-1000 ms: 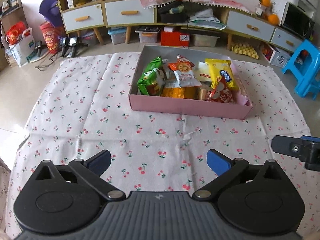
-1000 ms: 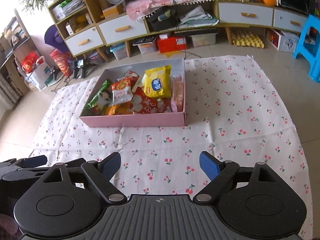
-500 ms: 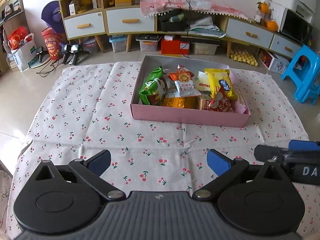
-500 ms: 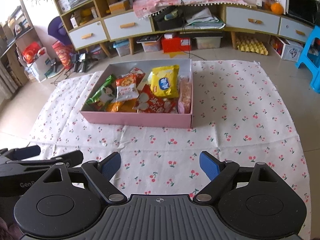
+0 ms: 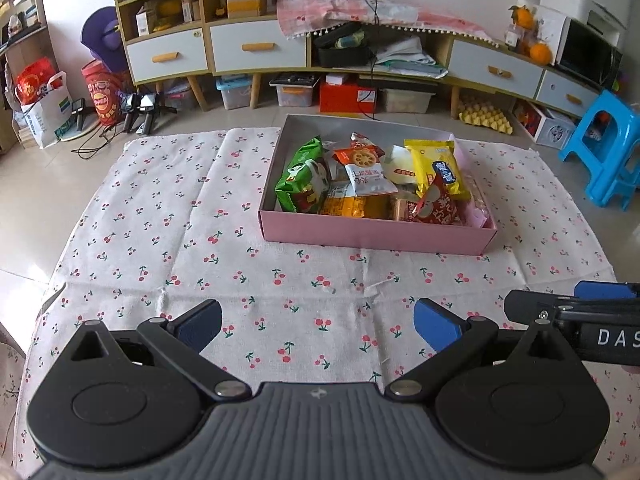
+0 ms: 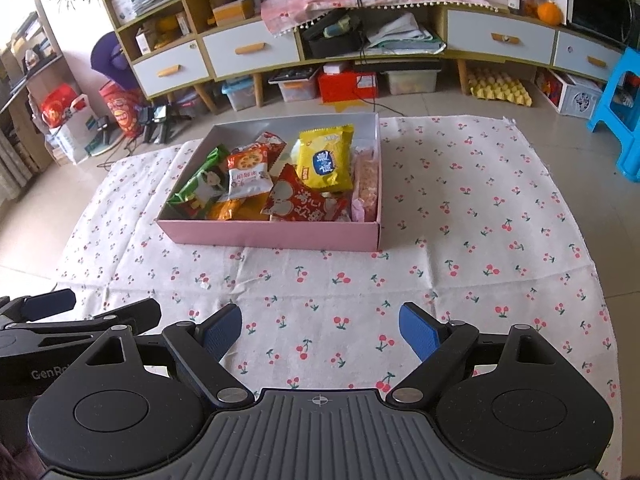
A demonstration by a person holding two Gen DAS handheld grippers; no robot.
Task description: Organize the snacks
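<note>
A pink box (image 5: 376, 236) (image 6: 272, 234) sits on a cherry-print cloth (image 5: 168, 232) (image 6: 480, 216) spread on the floor. Inside lie several snack packs: a green bag (image 5: 306, 178) (image 6: 200, 182), a yellow bag (image 5: 434, 166) (image 6: 326, 156), a red bag (image 5: 436, 204) (image 6: 300, 198) and a white-and-orange pack (image 5: 366, 172) (image 6: 248, 170). My left gripper (image 5: 318, 326) is open over bare cloth in front of the box. My right gripper (image 6: 320, 330) is open too, nothing between its blue pads. Each gripper shows at the edge of the other's view.
A long low cabinet (image 5: 256, 46) with drawers runs along the far wall, with bins and a red box (image 5: 347, 97) under it. A blue stool (image 5: 608, 148) stands at the right, bags (image 5: 44, 104) at the left. Tiled floor surrounds the cloth.
Both views have tilted up slightly, so the box sits lower in the picture and more of the cabinet shows. Both grippers stay open, and each shows more of the other.
</note>
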